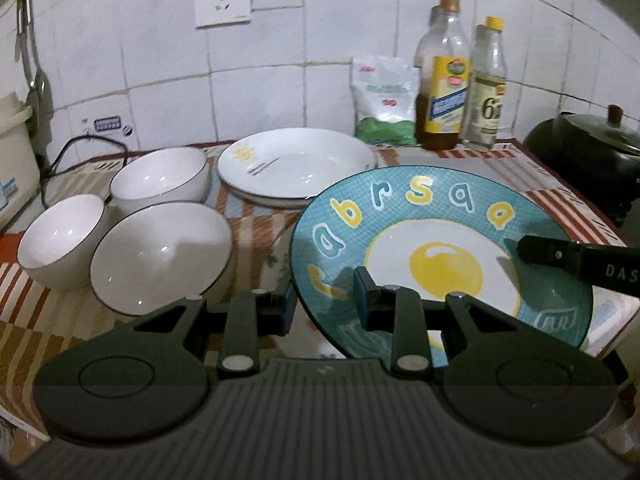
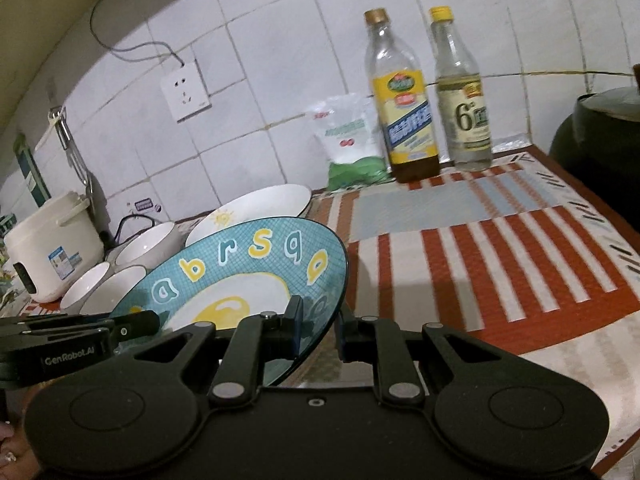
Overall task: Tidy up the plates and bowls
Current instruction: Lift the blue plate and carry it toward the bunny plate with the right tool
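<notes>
Both claws, left claw (image 1: 326, 300) and right claw (image 2: 318, 326), pinch opposite rims of the tilted blue plate (image 1: 436, 216). Left of it, three white bowls (image 1: 160, 256) sit empty.

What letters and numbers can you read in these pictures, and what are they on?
"a b r s q a": teal plate, around its rim.
"6": clear bottle, on its label.
"GenRobot.AI": left gripper, on its side.
"DAS", cut off at the picture's edge: right gripper.
Oil bottle, white bag, rice cooker sticker: too blurred to read.
</notes>
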`<control>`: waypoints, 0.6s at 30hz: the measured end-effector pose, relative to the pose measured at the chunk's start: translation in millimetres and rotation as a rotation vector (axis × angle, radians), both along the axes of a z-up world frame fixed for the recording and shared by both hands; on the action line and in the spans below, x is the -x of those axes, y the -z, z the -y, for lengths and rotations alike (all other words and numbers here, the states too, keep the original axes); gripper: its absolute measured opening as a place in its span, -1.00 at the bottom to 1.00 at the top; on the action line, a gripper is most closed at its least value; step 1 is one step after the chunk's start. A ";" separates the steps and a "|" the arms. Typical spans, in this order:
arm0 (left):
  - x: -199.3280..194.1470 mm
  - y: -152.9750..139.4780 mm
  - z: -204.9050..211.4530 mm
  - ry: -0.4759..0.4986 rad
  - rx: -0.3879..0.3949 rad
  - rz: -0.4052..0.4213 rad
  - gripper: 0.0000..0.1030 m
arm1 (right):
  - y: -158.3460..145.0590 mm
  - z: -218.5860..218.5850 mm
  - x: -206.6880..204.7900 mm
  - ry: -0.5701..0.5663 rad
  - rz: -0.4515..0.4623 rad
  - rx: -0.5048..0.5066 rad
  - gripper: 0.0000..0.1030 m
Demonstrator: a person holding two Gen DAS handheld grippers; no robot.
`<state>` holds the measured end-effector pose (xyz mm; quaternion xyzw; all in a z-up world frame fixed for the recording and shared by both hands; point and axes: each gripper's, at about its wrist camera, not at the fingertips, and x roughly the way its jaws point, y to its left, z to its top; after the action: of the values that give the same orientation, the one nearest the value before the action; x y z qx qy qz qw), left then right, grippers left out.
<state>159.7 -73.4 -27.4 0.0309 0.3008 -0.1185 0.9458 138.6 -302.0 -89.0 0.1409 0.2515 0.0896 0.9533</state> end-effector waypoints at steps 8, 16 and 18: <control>-13.4 11.2 -13.8 -0.029 0.005 -0.026 -0.45 | 6.9 -15.0 -16.3 -0.036 -0.020 0.023 -0.60; -19.4 14.3 -14.1 -0.029 -0.013 -0.030 -0.45 | 9.2 -12.7 -29.7 -0.071 -0.034 0.023 -0.60; -17.9 14.6 -12.7 -0.033 -0.021 -0.023 -0.45 | 10.5 -11.0 -31.2 -0.080 -0.042 0.017 -0.60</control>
<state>177.6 -60.7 -42.0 0.0344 0.3135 -0.1002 0.9437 169.8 -291.0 -99.5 0.1245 0.2776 0.1227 0.9447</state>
